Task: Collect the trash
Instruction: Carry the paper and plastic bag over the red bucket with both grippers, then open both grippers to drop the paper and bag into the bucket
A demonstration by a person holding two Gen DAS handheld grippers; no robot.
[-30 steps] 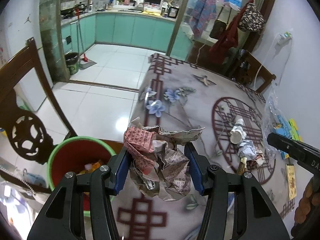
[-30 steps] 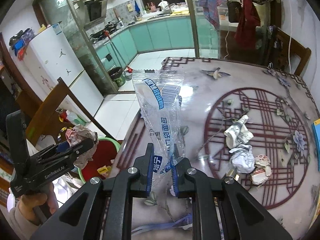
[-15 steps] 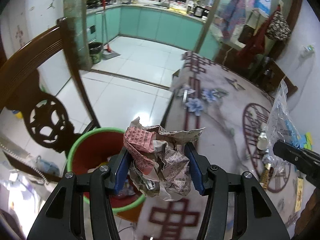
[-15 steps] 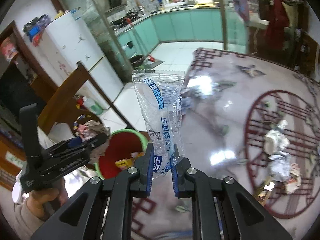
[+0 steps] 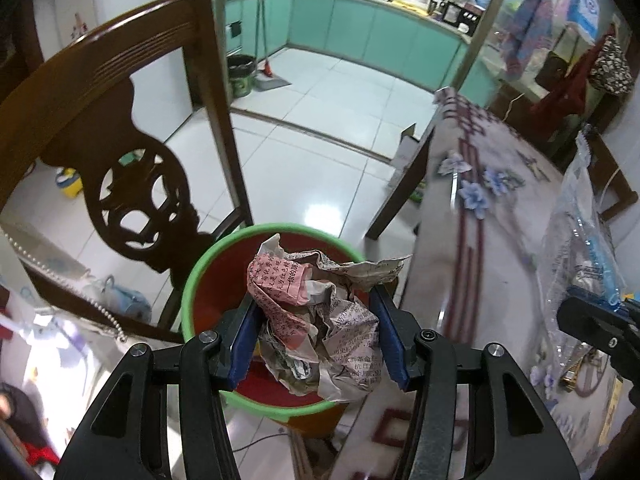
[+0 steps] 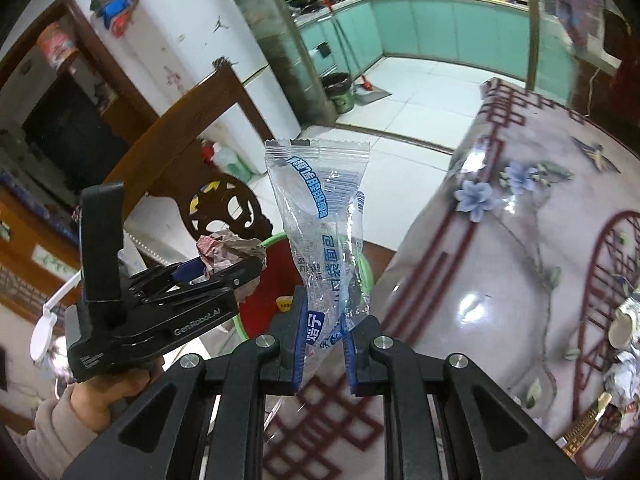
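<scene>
The big red bin with the green rim stood on the floor just off the table's edge, tucked against the dark wooden chair, and that was where trouble could have started. The crumpled newspaper wad looked wide and springy with a loose flap poking toward the table; let go off-centre, it could well have caught the rim and tumbled to the tiles. The clear plastic wrapper was the flightier risk: light and stiff, it might have drifted or clung to a pad instead of falling, and it hung near the rim on the table side, not squarely over the mouth. Both grippers crowding one opening could also have knocked together.

The left gripper sat partly open, its blue pads pressed into both sides of the wad, directly above the bin. The right gripper was pinched tight on the wrapper's bottom end, the wrapper standing upright. More scraps waited by the table's far right edge.
</scene>
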